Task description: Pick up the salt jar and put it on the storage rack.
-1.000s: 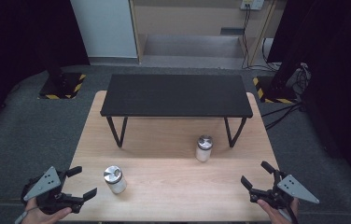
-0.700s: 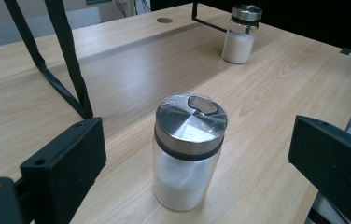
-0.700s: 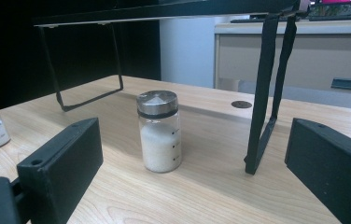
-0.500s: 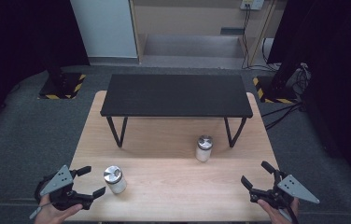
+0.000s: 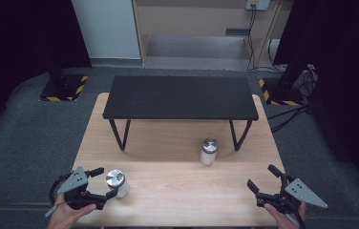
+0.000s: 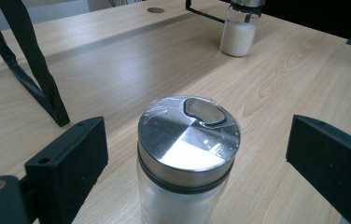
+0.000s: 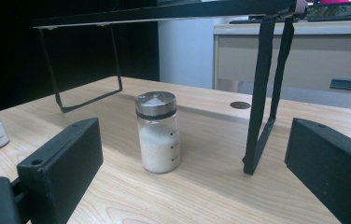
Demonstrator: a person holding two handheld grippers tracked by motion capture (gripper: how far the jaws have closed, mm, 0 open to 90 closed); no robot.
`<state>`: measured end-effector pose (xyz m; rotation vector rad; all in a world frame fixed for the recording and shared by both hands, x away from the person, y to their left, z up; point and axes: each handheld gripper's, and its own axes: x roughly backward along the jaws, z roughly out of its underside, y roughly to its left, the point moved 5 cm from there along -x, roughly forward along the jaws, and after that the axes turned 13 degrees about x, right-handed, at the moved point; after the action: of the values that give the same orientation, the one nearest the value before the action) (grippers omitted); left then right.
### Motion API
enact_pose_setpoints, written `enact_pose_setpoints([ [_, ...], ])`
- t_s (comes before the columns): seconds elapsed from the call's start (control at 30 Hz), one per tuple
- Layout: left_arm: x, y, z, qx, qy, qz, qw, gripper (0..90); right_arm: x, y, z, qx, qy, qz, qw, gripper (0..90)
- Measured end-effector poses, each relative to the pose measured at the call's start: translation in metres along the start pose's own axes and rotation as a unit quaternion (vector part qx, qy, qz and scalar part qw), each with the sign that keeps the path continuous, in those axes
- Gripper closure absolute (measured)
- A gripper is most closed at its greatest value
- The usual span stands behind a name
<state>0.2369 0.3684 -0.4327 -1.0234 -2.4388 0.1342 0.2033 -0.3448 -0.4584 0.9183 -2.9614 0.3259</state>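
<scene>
The black shelf (image 5: 180, 97) stands across the far half of the surface (image 5: 187, 191), its thin legs (image 5: 119, 135) blocking passage at each end while the space beneath it between them lies open. A far jar (image 5: 209, 151) stands just in front of the shelf's right legs. A near jar (image 5: 117, 183) sits between the spread jaws of the left gripper (image 5: 102, 182). From this jar rightward to the right gripper (image 5: 263, 177), the wood lies bare.

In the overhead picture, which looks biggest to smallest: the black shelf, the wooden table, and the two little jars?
1. Table
2. Shelf
3. Left jar and right jar: they look about alike, so no ranking between them.
</scene>
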Motion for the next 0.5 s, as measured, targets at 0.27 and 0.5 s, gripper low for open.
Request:
enact_pose_setpoints([
  [0.27, -0.011, 0.003, 0.001, 0.000, 0.002, -0.002, 1.0000, 7.0, 0.000, 0.000, 0.000, 0.000, 0.000, 0.000, 1.0000, 4.2],
  [0.5, -0.020, 0.004, 0.001, -0.011, 0.009, -0.005, 0.9999, 11.1, 0.000, 0.000, 0.000, 0.000, 0.000, 0.000, 1.0000, 4.2],
])
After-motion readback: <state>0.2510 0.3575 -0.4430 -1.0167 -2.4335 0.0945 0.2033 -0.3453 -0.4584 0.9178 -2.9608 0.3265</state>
